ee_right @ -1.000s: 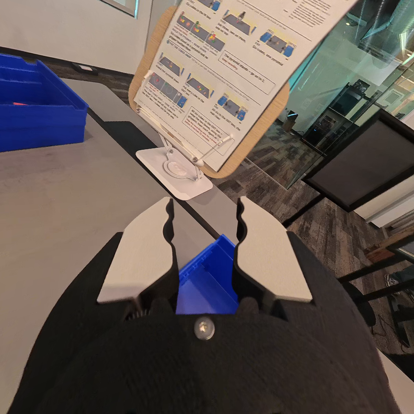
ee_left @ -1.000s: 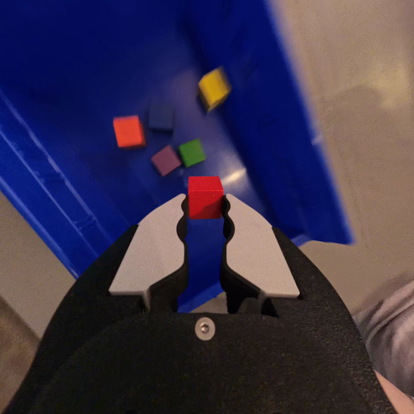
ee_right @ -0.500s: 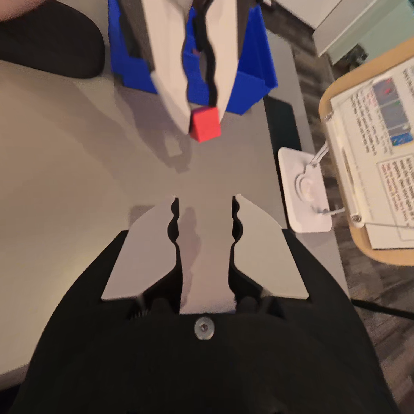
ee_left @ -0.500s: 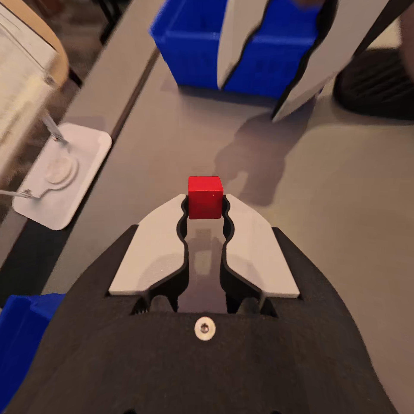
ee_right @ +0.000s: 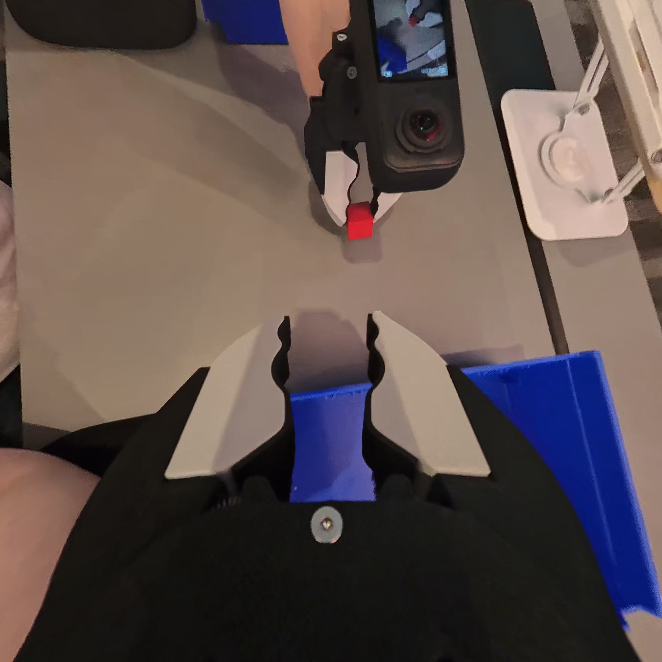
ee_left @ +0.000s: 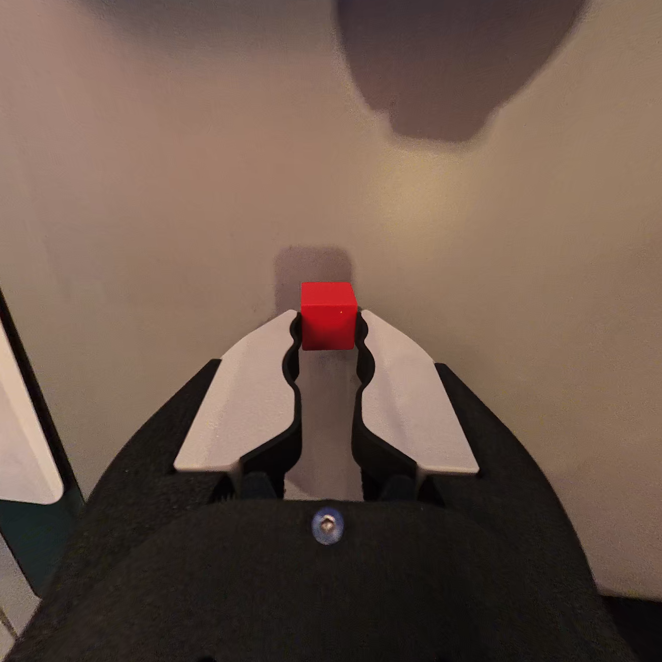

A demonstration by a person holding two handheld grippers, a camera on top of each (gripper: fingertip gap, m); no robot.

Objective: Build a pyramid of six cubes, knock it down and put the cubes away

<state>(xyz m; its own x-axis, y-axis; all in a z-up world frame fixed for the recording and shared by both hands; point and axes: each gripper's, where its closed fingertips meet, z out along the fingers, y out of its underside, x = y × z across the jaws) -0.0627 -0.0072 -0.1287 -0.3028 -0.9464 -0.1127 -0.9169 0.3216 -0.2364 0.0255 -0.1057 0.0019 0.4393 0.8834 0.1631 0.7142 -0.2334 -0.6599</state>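
Observation:
My left gripper [ee_left: 329,315] is shut on a red cube [ee_left: 328,315] and holds it just above the grey table [ee_left: 179,179], with the cube's shadow right beneath it. In the right wrist view the same red cube [ee_right: 359,225] sits between the left gripper's white fingers [ee_right: 335,186], under its black camera. My right gripper [ee_right: 327,318] is open and empty, above the near edge of a blue bin [ee_right: 537,412]. No other cubes are in view.
A white stand base [ee_right: 562,168] holding a sheet sits at the table's right edge; it also shows in the left wrist view [ee_left: 25,412]. A second blue bin [ee_right: 250,21] and a black pad [ee_right: 100,25] lie at the far end. A person's arm [ee_right: 36,519] is at lower left.
My left gripper carried the red cube out of the blue bin with the other cubes, across the table, and lowered it close to the surface. My right gripper swung round towards the table and the left gripper.

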